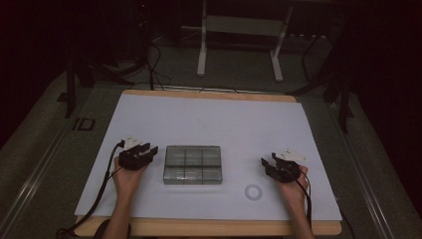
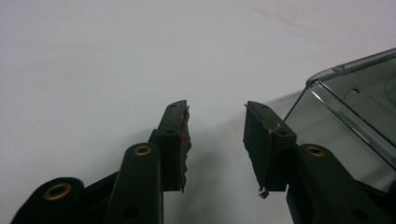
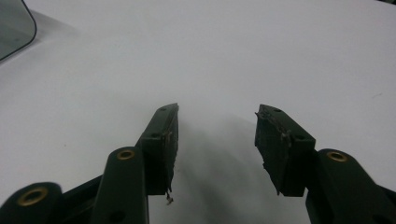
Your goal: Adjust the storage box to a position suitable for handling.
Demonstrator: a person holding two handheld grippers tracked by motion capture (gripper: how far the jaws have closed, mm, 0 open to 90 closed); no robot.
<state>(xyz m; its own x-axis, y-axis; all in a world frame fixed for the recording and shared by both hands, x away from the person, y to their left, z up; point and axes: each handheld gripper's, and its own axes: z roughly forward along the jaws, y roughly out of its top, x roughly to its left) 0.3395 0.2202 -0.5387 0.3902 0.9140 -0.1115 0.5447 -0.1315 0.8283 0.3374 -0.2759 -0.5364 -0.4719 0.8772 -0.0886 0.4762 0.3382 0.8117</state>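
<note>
A clear plastic box (image 1: pixel 192 165) with several compartments lies in the middle of the white table sheet (image 1: pixel 209 124). My left gripper (image 1: pixel 149 149) rests just left of the box, open, nothing between its jaws; in the left gripper view (image 2: pixel 215 135) the box corner (image 2: pixel 355 102) shows close at the right. My right gripper (image 1: pixel 267 163) sits well to the right of the box, open and empty; the right gripper view (image 3: pixel 216 135) catches a box corner (image 3: pixel 14 23) at the far upper left. A small white ring (image 1: pixel 253 191) lies on the sheet between the box and the right gripper.
The white sheet covers a wooden tabletop (image 1: pixel 209 228) whose edge shows front and back. A white metal stand (image 1: pixel 239 35) and dark cables (image 1: pixel 154 69) are on the floor beyond the table. Each gripper trails a black cable (image 1: pixel 102 186).
</note>
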